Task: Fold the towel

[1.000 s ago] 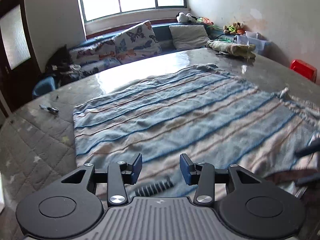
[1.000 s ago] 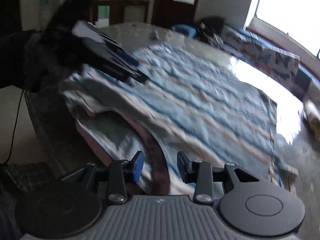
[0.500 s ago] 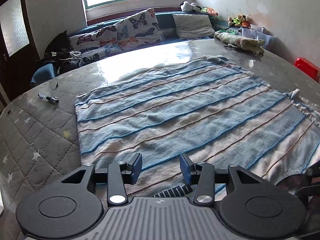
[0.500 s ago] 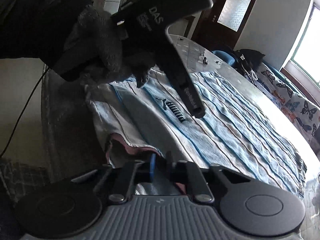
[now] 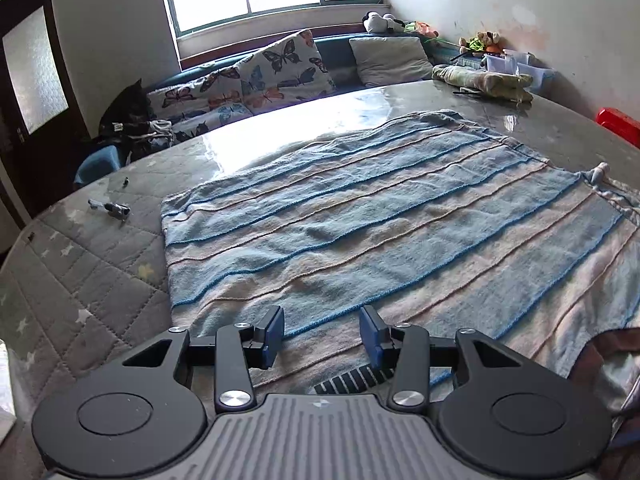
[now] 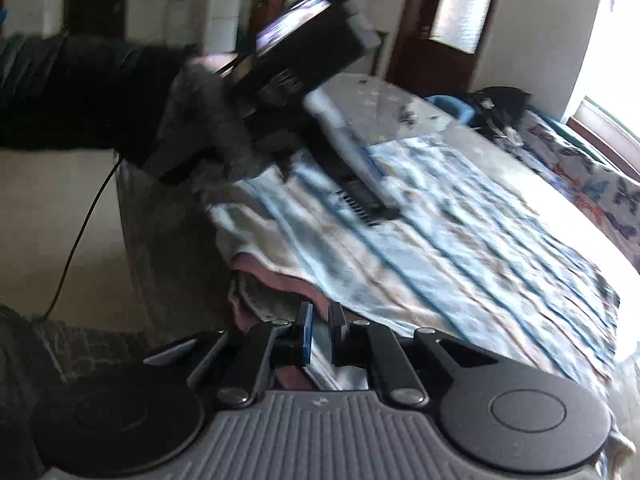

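Observation:
A blue and cream striped towel (image 5: 380,232) lies spread flat on the table, its near edge hanging over the rim. My left gripper (image 5: 322,336) hovers open just above the towel's near edge, nothing between its fingers. In the right wrist view the same towel (image 6: 460,240) runs away to the right, with a pinkish hem at its near corner. My right gripper (image 6: 320,330) is shut on that near corner of the towel. The left gripper (image 6: 360,184), held by a gloved hand (image 6: 216,136), shows blurred above the towel's far side.
The table (image 5: 92,272) has a grey quilted cover with stars. A small tool (image 5: 110,208) lies left of the towel. A folded green cloth (image 5: 484,82) sits at the far right. A butterfly cushion (image 5: 256,76) and sofa stand behind, a red stool (image 5: 618,122) at right.
My right gripper closed on the towel's near corner and now pulls it, the view blurring. The left gripper has risen slightly over the near edge, still open.

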Demonstrator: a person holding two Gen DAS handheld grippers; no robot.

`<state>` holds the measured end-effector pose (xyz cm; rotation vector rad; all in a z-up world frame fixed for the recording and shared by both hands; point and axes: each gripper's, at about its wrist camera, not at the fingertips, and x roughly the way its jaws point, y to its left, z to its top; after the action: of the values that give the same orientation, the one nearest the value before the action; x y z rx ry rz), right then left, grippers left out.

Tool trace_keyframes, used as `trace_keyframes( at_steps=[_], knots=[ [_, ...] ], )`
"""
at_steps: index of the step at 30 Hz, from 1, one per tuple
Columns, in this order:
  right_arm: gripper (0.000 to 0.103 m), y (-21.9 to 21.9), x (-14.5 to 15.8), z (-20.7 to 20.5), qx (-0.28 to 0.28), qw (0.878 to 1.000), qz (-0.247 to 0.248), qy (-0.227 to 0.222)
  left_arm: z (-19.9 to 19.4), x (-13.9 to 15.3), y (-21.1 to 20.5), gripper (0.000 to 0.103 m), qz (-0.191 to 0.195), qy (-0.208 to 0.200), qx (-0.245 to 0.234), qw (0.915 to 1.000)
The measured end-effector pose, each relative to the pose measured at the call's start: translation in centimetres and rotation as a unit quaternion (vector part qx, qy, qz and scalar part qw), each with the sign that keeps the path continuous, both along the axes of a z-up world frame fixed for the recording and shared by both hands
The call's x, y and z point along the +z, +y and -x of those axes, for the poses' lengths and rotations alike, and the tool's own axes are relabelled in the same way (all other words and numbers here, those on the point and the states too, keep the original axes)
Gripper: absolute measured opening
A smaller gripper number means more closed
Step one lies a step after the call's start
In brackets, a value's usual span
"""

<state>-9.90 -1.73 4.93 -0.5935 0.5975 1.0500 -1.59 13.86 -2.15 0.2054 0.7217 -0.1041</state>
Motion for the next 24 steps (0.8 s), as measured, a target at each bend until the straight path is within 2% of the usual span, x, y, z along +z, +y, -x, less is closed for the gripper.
trace_keyframes(
  at_steps=[4,7,11,13,14,17,21,24],
  knots=[
    [0.007,-3.2,0.7,-1.8,-0.094,0.995,-0.003,0.009,1.3,0.2,-0.6,0.045,-0.011,-0.014,-0.01,0.9998],
    [0.007,-5.3,-0.2,-2.8,-0.143,0.988,0.004,0.051,2.7,0.1,-1.5,0.045,-0.025,-0.025,-0.024,0.9991],
    [0.007,-7.6,-0.6,-1.7,-0.145,0.987,0.007,0.069,4.0,-0.1,-2.3,0.045,-0.042,-0.033,-0.035,0.998],
    [0.011,-8.3,-0.2,-1.1,-0.143,0.987,0.0,0.072,4.1,0.2,-2.5,0.047,-0.041,-0.037,-0.035,0.9979],
    [0.016,-8.6,0.0,-1.0,-0.145,0.987,-0.006,0.073,4.1,0.5,-2.8,0.052,-0.038,-0.041,-0.036,0.9978],
    [0.02,-10.4,0.7,-1.2,-0.185,0.98,-0.031,0.068,4.1,1.4,-3.6,0.055,-0.028,-0.052,-0.042,0.9974],
    [0.024,-14.7,0.9,-3.0,-0.296,0.953,-0.054,0.046,4.1,1.8,-5.7,0.061,-0.01,-0.059,-0.063,0.9962],
    [0.026,-17.8,0.5,-4.3,-0.378,0.924,-0.05,0.016,4.1,1.7,-7.5,0.063,0.005,-0.057,-0.079,0.9953]
  ],
)
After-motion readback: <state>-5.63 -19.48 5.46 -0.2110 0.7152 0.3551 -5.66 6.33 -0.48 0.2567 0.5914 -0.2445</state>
